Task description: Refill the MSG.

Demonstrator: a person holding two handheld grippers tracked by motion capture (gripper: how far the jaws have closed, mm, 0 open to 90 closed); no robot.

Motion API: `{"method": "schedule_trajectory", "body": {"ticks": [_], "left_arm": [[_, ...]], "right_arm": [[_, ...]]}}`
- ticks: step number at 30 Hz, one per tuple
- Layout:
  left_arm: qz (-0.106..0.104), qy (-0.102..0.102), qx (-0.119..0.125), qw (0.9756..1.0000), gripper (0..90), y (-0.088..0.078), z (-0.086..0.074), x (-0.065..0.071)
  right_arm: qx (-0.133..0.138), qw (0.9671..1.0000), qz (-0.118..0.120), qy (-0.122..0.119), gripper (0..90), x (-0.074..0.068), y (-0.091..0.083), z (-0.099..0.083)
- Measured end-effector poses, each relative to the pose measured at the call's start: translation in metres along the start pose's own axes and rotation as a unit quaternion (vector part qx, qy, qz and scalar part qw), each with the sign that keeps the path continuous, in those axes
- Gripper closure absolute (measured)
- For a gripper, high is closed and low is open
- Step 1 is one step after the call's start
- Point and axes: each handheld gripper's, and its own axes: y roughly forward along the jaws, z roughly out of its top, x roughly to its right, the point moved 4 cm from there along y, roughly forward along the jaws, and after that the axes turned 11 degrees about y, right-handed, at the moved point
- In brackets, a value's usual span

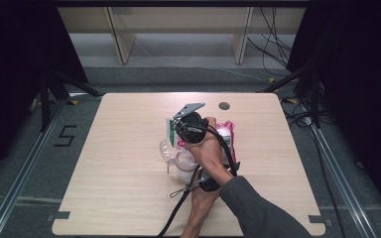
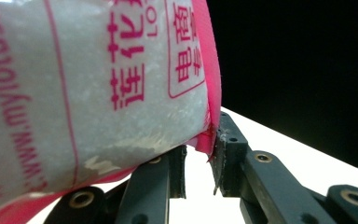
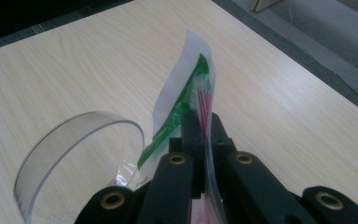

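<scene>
- The bag (image 2: 88, 88) of white grains, printed in pink, hangs over the middle of the table (image 1: 119, 198), its long axis running from the left gripper up to the right one.
- The right gripper (image 3: 204, 122) is clenched on the bag's flat green-and-pink top edge, held upright.
- The left gripper (image 2: 199, 154) pinches the pink bottom seam at one corner.
- Just below and beside the top edge stands a clear cup (image 3: 81, 154), mouth open; the bag's mouth lies nearest the right gripper, so tipping toward the cup likely turns on that hand.
</scene>
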Motion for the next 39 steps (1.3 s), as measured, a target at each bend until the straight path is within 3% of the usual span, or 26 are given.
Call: {"method": "schedule_trajectory", "body": {"ticks": [5,7,10,11,15,18,19,20,23,25,27,31,39], "left_arm": [[0.001,0.001,-0.001,1.0,76.8,-0.0009,0.0003,0.0001],[-0.019,-0.005,-0.005,0.9998,76.8,-0.0025,0.0007,0.0017],[-0.022,-0.006,-0.003,0.9997,76.8,-0.0017,0.0007,0.0022],[-0.011,-0.011,0.01,0.9998,76.8,0.0004,0.0011,0.0032],[-0.011,-0.009,0.008,0.9999,76.8,0.0003,0.0011,0.0028],[-0.022,0.006,-0.004,0.9997,76.9,-0.0018,0.0008,0.0],[-0.019,-0.014,0.006,0.9997,76.8,-0.0004,0.0017,0.0029],[-0.02,-0.014,0.006,0.9997,76.8,-0.0006,0.0018,0.0026],[-0.019,0.001,-0.001,0.9998,76.9,-0.002,0.0014,-0.0003],[0.0,-0.009,0.019,0.9998,76.8,0.0011,0.0028,0.0006],[-0.007,0.007,0.007,0.9999,76.9,-0.0015,0.0021,-0.0016],[-0.002,-0.016,0.018,0.9997,76.9,-0.0002,0.0029,0.0014],[-0.004,-0.018,0.021,0.9996,76.9,-0.0001,0.0028,0.0019]], "right_arm": [[0.009,1.0,0.0,0.001,90.0,-0.0001,0.0,0.001],[0.0,1.0,0.0,-0.002,90.0,0.0009,-0.0009,0.0007],[0.001,1.0,0.003,0.005,90.0,0.0028,-0.0015,0.0006],[0.0,1.0,0.001,0.006,90.0,0.0034,-0.0023,0.0008],[0.002,1.0,0.001,0.003,90.0,0.0046,-0.0019,0.0008],[0.01,0.9999,0.0,0.006,90.0,0.0045,-0.0004,0.0013],[0.011,0.9999,0.001,0.007,90.0,0.0043,-0.0004,0.0015],[0.011,0.9999,0.0,0.007,90.0,0.0043,-0.0003,0.0017],[0.002,1.0,0.003,0.009,90.0,0.0037,-0.0015,0.0022],[0.004,1.0,0.001,0.005,90.0,0.0043,-0.0018,0.0032],[0.01,0.9999,0.001,0.009,90.0,0.0033,-0.0007,0.0039],[0.009,0.9999,0.001,0.011,90.0,0.0029,-0.0009,0.0043],[0.011,0.9999,0.003,0.009,90.0,0.0034,-0.0008,0.0046]]}}
